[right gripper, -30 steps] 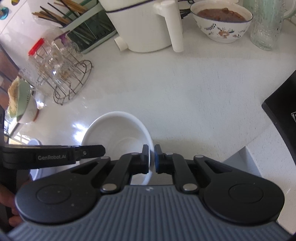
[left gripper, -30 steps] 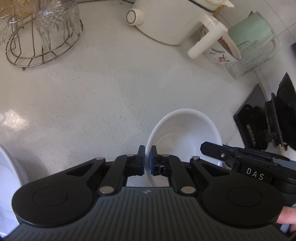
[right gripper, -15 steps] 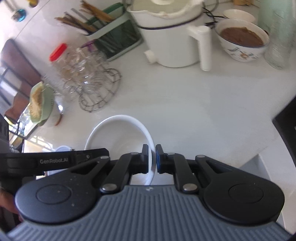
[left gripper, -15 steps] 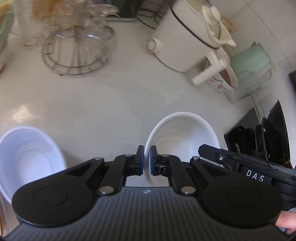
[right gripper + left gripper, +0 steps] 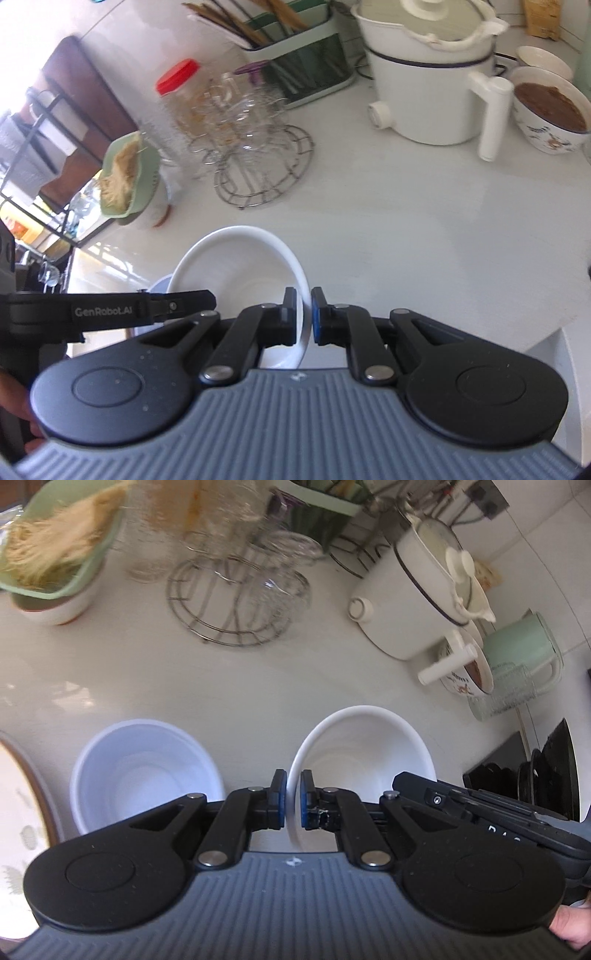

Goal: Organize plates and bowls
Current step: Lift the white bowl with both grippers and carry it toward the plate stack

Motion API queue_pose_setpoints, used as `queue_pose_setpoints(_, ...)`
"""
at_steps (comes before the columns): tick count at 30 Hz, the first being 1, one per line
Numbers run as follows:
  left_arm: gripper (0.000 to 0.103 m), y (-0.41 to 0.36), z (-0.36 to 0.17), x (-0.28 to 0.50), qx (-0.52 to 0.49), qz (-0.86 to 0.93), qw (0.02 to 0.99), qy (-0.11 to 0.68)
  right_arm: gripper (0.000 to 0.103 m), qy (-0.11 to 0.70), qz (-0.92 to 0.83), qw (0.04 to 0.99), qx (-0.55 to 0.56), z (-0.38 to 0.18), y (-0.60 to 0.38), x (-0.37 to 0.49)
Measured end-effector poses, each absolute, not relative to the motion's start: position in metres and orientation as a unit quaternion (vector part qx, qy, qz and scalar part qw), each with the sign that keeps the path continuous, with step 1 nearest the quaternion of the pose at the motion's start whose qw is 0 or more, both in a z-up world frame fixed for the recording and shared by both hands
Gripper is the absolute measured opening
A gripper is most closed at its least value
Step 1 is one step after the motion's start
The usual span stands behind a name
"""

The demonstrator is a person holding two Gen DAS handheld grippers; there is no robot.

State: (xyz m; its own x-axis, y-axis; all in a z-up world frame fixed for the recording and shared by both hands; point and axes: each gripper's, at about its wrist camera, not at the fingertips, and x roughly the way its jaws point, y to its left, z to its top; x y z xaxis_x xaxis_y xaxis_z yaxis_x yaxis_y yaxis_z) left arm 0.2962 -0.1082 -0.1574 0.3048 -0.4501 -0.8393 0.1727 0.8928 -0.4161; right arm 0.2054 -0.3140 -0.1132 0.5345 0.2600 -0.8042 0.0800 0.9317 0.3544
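Between both grippers' pads: white bowl (image 5: 364,755) rim.

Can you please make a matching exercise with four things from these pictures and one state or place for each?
1. white bowl
2. second white bowl
3. green basin
4. patterned bowl

A. holds pale noodles
B. rim pinched by both grippers
C. holds brown food
D. stands empty on the counter

Pairs: 1-B, 2-D, 3-A, 4-C
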Motion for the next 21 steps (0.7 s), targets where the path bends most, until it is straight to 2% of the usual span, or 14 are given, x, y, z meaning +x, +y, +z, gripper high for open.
queue_pose_setpoints(13, 0.007, -0.046, -0.138, 0.287, -0.165, -0.142, 0.819, 0.531, 0.012, 0.482, 0.108, 0.855, 0.156, -0.095, -0.265, 0.232)
queue_pose_setpoints(21, 0.007, -0.003, -0.139, 0.285, -0.184, -0.086, 0.824, 0.529, 0.012, 0.494, 0.156, 0.845, 0.134, -0.105, -0.223, 0.250)
